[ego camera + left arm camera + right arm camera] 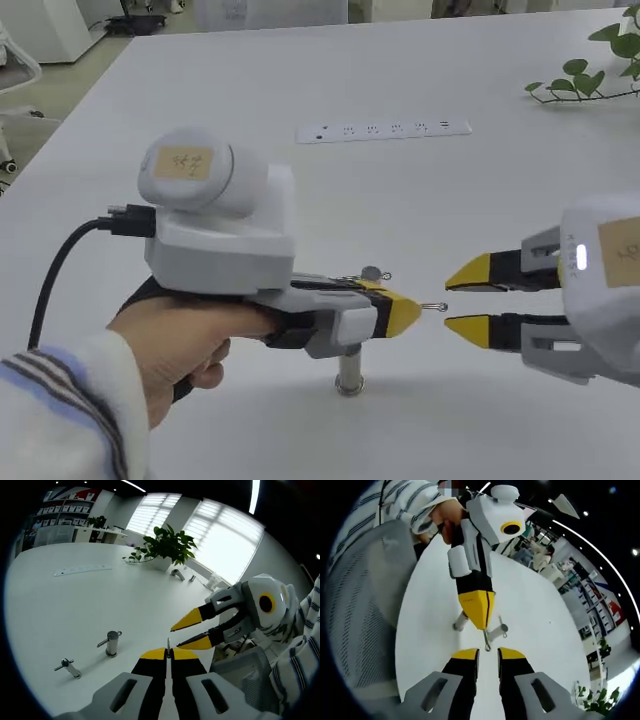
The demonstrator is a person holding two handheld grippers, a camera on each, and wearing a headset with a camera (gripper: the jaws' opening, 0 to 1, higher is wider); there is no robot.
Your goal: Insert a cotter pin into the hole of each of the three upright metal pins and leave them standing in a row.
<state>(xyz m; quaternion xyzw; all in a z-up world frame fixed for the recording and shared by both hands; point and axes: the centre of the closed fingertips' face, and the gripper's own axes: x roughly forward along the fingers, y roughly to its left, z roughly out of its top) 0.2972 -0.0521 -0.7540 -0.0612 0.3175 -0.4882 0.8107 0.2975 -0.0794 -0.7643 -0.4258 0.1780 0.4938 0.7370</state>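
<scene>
My left gripper (408, 312) is shut on a thin cotter pin (434, 307), whose looped end sticks out past the yellow tips toward the right. My right gripper (466, 300) faces it, open, its jaws just short of the cotter pin's end. In the right gripper view the cotter pin (486, 641) hangs from the left gripper (479, 624) just above my right gripper (488, 654). One upright metal pin (350, 375) stands on the table under the left gripper. Another metal pin (372, 273) behind it carries a cross pin. In the left gripper view two metal pins (112, 643) (70, 667) each carry a cross pin.
A white power strip (383, 130) lies mid-table farther back. A leafy plant (600, 70) sits at the far right edge of the white table (200, 100). A mesh chair (365, 605) stands beside the table near the person.
</scene>
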